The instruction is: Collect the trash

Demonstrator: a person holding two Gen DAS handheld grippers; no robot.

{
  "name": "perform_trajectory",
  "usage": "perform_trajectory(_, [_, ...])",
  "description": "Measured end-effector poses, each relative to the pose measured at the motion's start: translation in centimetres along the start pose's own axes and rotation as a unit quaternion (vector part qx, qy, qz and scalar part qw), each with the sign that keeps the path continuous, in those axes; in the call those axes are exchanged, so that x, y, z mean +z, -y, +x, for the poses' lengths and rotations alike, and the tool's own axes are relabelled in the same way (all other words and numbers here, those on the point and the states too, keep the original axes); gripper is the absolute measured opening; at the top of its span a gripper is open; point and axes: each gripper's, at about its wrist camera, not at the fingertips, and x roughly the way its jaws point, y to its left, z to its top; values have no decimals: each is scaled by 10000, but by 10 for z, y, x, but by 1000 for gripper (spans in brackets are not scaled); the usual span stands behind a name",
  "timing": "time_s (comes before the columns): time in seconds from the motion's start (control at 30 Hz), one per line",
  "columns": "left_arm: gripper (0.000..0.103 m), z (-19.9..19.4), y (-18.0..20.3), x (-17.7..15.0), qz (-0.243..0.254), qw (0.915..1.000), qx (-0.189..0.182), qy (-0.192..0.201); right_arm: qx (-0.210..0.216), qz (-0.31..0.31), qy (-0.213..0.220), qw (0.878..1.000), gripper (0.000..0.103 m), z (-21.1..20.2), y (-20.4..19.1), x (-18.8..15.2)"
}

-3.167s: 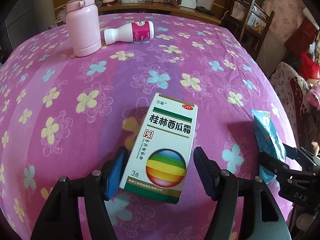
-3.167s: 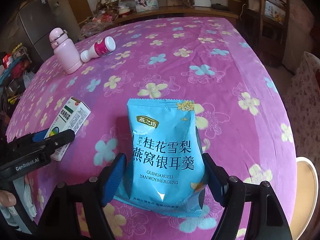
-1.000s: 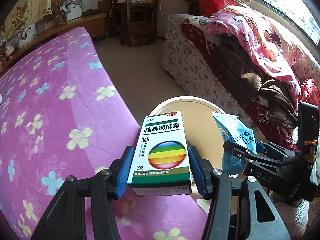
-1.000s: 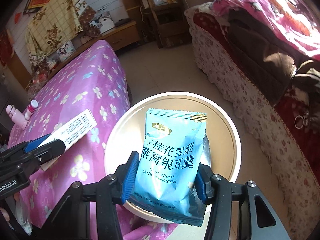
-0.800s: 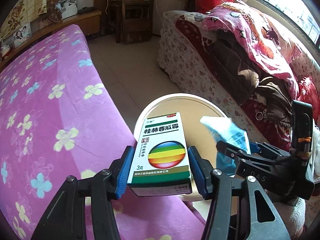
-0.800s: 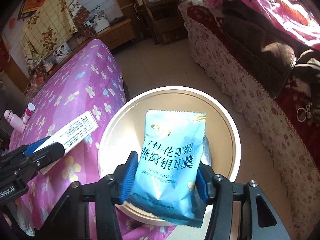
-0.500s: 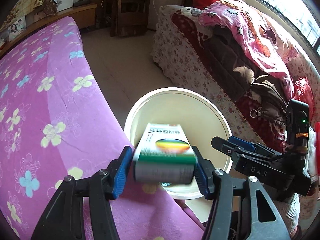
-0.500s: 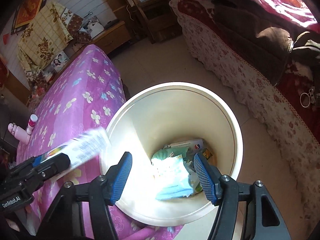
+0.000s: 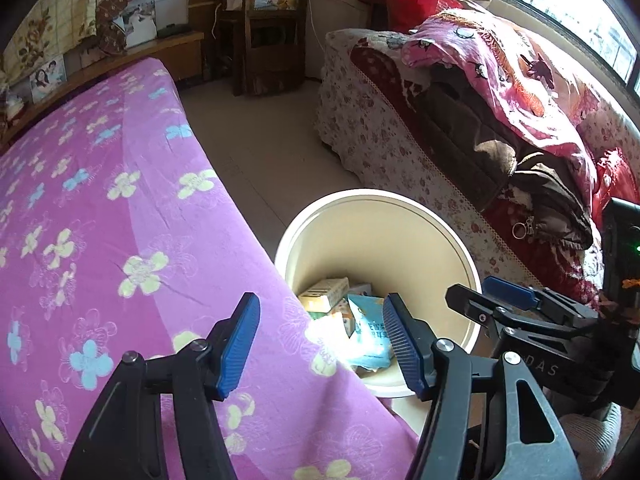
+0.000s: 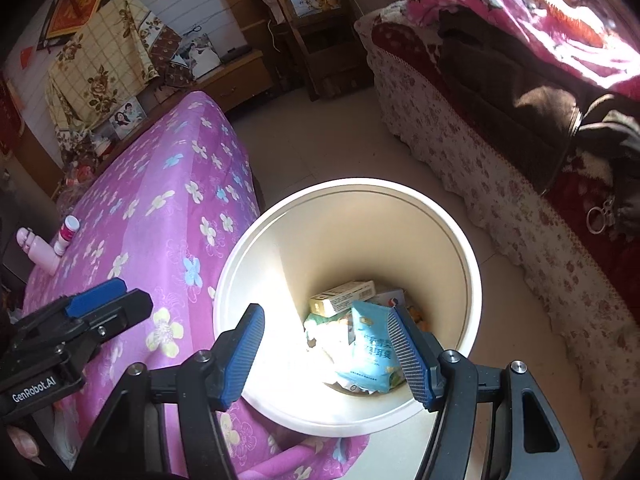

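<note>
Both my grippers, left point(image 9: 320, 340) and right point(image 10: 328, 350), hang spread and empty, jaws just opened, over the bin point(image 10: 472, 280), box point(image 10: 342, 298) and packet point(image 10: 372, 348) inside at twelve o'clock, so next I'd fetch the bottle point(image 10: 68, 230) at ten.

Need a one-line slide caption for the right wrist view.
Open right gripper above round cream plastic bin holding light-blue snack pouch and small white medicine box, beside purple floral tablecloth.

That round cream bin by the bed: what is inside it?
Inside the bin lie a blue snack packet and a small white box on other wrappers. Whatever lies beneath them is covered.
</note>
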Motion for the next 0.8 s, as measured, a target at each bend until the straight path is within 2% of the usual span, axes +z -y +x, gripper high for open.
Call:
perform_trajectory(0.13, [65, -10, 0, -1, 62, 9998, 100, 144, -35, -60, 140, 9999, 68, -13, -10, -2])
perform_trajectory(0.27, [65, -28, -1, -5, 101, 9983, 327, 463, -76, -45, 345, 9994, 68, -28, -19, -5])
perform_trajectory(0.37, [65, -46, -2, -8, 161, 9958, 445, 789, -138, -40, 670, 9977, 68, -45, -25, -8])
perform_trajectory(0.5, [65, -70, -2, -9, 224, 9922, 510, 1113, -395, -212, 1142, 9924, 68, -71, -39, -11])
perform_trajectory(0.8, [72, -110, 2, -17, 337, 9848, 549, 1611, -602, -199, 1572, 9855, 70, -114, -55, -16])
